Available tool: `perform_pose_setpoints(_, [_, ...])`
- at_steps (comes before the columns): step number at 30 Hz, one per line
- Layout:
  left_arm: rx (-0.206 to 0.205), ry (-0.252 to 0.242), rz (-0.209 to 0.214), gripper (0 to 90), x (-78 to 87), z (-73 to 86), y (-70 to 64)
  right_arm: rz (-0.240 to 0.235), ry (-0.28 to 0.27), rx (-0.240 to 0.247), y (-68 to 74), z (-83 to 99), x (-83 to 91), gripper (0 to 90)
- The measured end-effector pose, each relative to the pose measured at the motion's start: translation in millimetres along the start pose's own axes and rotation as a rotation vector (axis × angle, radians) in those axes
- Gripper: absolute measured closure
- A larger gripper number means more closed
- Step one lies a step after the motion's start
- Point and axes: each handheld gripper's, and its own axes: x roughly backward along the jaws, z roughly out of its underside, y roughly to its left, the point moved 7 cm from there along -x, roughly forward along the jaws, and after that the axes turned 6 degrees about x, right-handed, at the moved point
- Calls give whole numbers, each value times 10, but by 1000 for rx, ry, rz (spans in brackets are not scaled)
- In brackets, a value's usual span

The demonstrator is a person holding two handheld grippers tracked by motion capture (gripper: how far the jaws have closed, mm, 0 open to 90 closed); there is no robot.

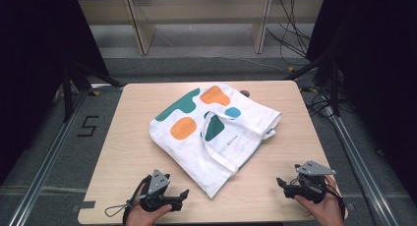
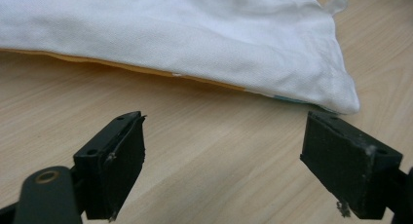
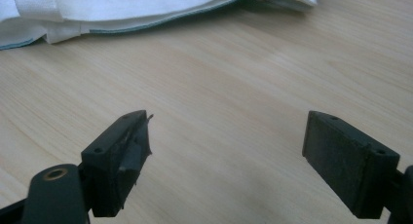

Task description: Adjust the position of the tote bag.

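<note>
A white tote bag with orange, green and blue blobs lies flat and skewed in the middle of the wooden table, its handles folded over it. My left gripper rests near the front edge, left of the bag's near corner, jaws open and empty. In the left gripper view the bag's white cloth lies just beyond the open left gripper. My right gripper sits at the front right, open, pointing left toward the bag. The right gripper view has the bag's edge farther off past the empty right gripper.
The table's front edge runs just under both hands. Bare wood lies between the bag and the right gripper. Behind the table stand a wooden shelf frame and loose cables on the floor. A small dark disc sits by the bag's far corner.
</note>
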Motion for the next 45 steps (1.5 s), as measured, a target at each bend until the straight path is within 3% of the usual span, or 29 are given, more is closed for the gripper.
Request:
perform_pose_setpoints(4, [-34,-12,3,159,-5,-9,-5,0,2,-6,-1,3,3,187])
perform_pose_setpoints(8, [-22,-10,-1,164,5,-10,-7,-12,-3,-5,7,-1,-9,200])
perform_pose_setpoints(10, [-38,5,-5,165,18,-11,5,-2,6,-11,7,7,4,200])
perform_pose_setpoints(12, [-14,-21,2,168,-6,-33,-33,1,1,-10,-1,2,0,200])
perform_pose_setpoints(13, [-31,-9,2,170,-7,-33,-35,-4,6,-9,-4,6,2,200])
perform_pose_setpoints(14, [-10,-25,8,172,-27,-49,-72,-7,10,-13,-2,10,1,200])
perform_pose_setpoints(20, [-31,-25,47,191,-112,-126,-207,-2,15,-22,-13,15,-9,200])
perform_pose_setpoints(22, [-78,-17,55,188,-210,-187,-345,-11,19,-32,-1,17,-11,200])
perform_pose_setpoints(23, [-78,-17,55,182,-210,-187,-345,-11,19,-32,-1,17,-11,200])
perform_pose_setpoints(25, [-114,-18,48,155,-333,-247,-520,-12,21,-30,1,18,-6,200])
perform_pose_setpoints(30, [-222,25,9,151,-476,-290,-698,-1,6,-15,-16,11,-14,200])
perform_pose_setpoints(31, [-234,42,9,153,-514,-285,-728,-26,16,-28,4,22,-24,200])
perform_pose_setpoints(32, [-279,39,1,158,-565,-306,-737,-39,27,-32,10,27,-25,200])
perform_pose_setpoints(33, [-294,58,-8,163,-607,-298,-754,-56,38,-48,27,25,-17,200])
perform_pose_setpoints(34, [-305,63,-14,169,-655,-295,-779,-41,30,-26,10,24,-28,200])
perform_pose_setpoints(35, [-302,58,-29,175,-707,-291,-805,-44,30,-48,36,14,-16,200])
perform_pose_setpoints(36, [-331,71,-42,181,-736,-288,-809,-28,15,-27,20,6,-13,200])
perform_pose_setpoints(38, [-369,82,-67,189,-781,-291,-800,-56,29,-20,35,10,-7,200])
perform_pose_setpoints(40, [-374,101,-85,175,-827,-264,-803,-67,28,-33,43,10,-14,200])
perform_pose_setpoints(41, [-396,102,-92,176,-850,-253,-803,-42,29,-20,28,11,-10,200])
perform_pose_setpoints(42, [-414,105,-111,185,-866,-247,-794,-40,29,-51,44,13,-9,201])
perform_pose_setpoints(43, [-423,102,-105,185,-878,-247,-798,-42,22,-39,35,7,-16,201])
perform_pose_setpoints(45, [-404,110,-101,190,-867,-255,-793,-26,17,-28,21,1,-14,201])
